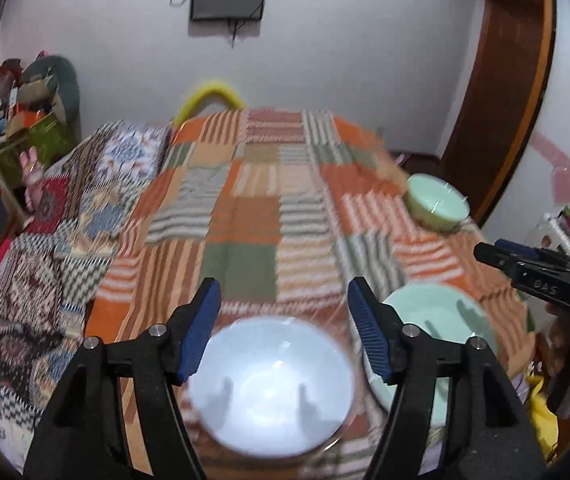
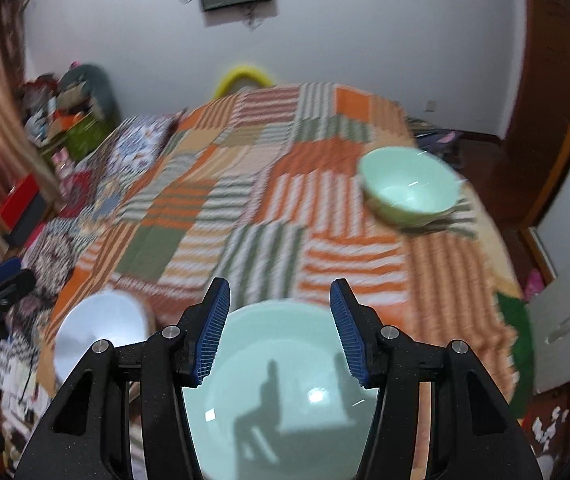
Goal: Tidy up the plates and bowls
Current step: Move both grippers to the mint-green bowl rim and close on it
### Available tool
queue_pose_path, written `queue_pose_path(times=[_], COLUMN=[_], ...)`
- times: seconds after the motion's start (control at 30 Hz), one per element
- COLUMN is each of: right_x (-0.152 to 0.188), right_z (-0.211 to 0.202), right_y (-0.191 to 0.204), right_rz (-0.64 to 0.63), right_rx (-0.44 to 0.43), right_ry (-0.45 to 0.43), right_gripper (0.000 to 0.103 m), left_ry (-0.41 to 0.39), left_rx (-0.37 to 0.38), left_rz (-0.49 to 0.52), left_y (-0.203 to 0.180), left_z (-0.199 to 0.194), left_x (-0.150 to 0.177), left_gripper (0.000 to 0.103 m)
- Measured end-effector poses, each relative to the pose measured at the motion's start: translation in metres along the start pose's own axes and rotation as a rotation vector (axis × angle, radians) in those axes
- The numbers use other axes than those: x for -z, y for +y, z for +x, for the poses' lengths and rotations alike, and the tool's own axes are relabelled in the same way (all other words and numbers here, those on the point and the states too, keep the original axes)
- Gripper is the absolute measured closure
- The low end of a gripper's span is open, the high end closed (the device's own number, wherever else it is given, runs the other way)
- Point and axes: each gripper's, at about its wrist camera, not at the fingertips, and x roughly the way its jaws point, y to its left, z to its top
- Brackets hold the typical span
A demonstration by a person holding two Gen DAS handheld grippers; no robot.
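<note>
Counting two bowls [image 1: 273, 380] [image 1: 437, 202], one plate [image 1: 433, 320]

White bowl [image 1: 271, 384]: round, glossy, upright, empty; it stands on the striped blanket of the bed, at the near edge.
Pale green dish [image 2: 285, 392]: wide and shallow, upright, empty; it lies just beside the white bowl, on its right.
Green bowl [image 2: 409, 192]: deeper, light green, upright, empty; it stands well apart from the other two, farther back near the right edge of the bed.

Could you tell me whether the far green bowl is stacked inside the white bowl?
No, the green bowl sits alone, far from the white bowl.
</note>
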Motion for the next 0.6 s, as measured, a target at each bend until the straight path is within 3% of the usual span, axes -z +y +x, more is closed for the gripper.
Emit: queue_pose_path(times=[0.27, 0.6], right_x=[-0.025, -0.047], right_z=[0.003, 0.055], right_y=[-0.064, -0.140], right_rz=[0.096, 0.291], right_rx=[0.130, 0.170], right_ry=[-0.055, 0.001], right_gripper=[0.054, 0.054], left_ry=[-0.085, -0.036], left_rx=[0.055, 0.084], left_rz=[0.011, 0.044], left_y=[-0.030, -0.039], left_z=[0.013, 0.057], left_x=[-0.034, -0.034], left_gripper=[0.021, 0.020])
